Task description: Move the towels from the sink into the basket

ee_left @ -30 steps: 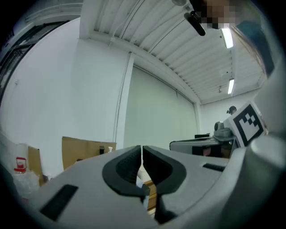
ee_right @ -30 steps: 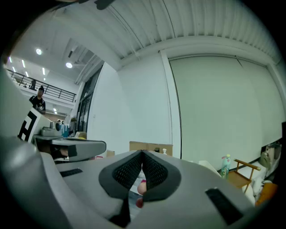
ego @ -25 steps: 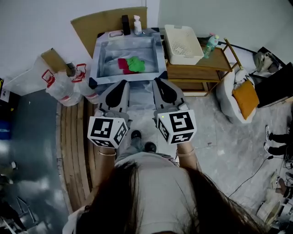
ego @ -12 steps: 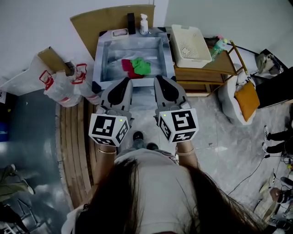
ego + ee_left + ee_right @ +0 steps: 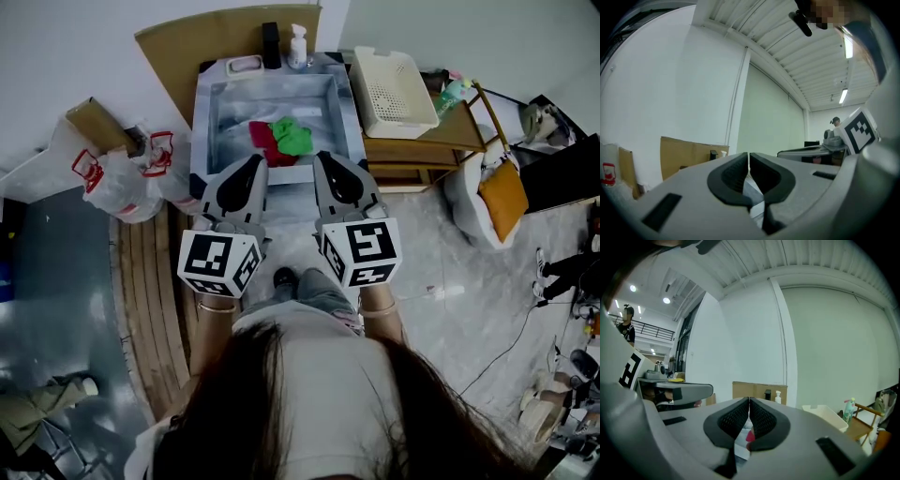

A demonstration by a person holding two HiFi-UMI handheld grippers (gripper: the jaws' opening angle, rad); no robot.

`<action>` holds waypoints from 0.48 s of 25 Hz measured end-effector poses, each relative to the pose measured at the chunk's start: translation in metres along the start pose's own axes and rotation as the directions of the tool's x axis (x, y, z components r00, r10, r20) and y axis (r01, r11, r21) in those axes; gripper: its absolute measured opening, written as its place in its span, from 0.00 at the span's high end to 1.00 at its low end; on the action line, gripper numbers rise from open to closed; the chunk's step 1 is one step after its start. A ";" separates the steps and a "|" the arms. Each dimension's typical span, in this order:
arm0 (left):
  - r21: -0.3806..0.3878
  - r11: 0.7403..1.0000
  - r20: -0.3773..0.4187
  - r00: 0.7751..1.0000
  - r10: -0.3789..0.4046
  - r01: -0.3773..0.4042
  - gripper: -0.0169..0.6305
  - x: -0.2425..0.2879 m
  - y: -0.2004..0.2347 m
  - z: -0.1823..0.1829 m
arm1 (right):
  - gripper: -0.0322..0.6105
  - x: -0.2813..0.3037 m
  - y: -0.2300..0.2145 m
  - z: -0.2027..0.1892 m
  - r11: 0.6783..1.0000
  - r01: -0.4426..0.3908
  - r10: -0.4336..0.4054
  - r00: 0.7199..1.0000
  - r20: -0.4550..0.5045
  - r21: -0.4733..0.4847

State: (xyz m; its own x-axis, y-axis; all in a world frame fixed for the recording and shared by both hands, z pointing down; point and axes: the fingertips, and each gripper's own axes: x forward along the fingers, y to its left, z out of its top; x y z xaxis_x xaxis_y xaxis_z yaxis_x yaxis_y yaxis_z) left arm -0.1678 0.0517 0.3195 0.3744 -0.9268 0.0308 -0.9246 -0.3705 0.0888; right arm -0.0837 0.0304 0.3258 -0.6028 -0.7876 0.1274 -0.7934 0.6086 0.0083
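Observation:
A green towel (image 5: 292, 137) and a red towel (image 5: 265, 141) lie together in the steel sink (image 5: 217, 112) at the top of the head view. A white basket (image 5: 392, 93) stands on a wooden stand to the sink's right. My left gripper (image 5: 257, 160) and right gripper (image 5: 322, 157) are held side by side, pointing at the sink's near edge, just short of the towels. Both are shut with nothing between the jaws. In the right gripper view a bit of the red towel (image 5: 750, 435) shows below the shut gripper (image 5: 749, 401). The left gripper (image 5: 748, 157) shows its tips pressed together.
A soap bottle (image 5: 298, 47) and a dark container (image 5: 271, 45) stand on the sink's back rim before a cardboard sheet (image 5: 178, 47). Plastic bags (image 5: 122, 173) lie left of the sink. A white seat with an orange cushion (image 5: 502, 199) stands to the right. A wooden strip (image 5: 150, 281) runs along the floor at left.
Both grippers have moved forward toward the sink, and their tips now reach its near edge. The towels have not moved in the sink.

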 end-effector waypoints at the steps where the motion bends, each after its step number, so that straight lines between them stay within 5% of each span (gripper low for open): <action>1: -0.002 1.000 -0.002 1.000 -0.005 0.005 0.96 0.002 0.002 -0.001 | 0.91 0.003 -0.002 -0.002 1.000 0.008 -0.008 1.000 -0.004 0.001; 12: -0.007 1.000 -0.012 1.000 -0.021 0.021 0.96 0.036 0.018 -0.006 | 0.91 0.036 -0.024 -0.008 1.000 0.028 -0.028 0.999 -0.017 0.012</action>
State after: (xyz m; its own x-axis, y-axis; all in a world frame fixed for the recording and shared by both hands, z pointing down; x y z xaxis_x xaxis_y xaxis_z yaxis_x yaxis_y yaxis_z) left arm -0.1704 0.0126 0.3281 0.3946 -0.9180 0.0409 -0.9160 -0.3894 0.0963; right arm -0.0854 -0.0121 0.3378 -0.5792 -0.8024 0.1442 -0.8108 0.5853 0.0004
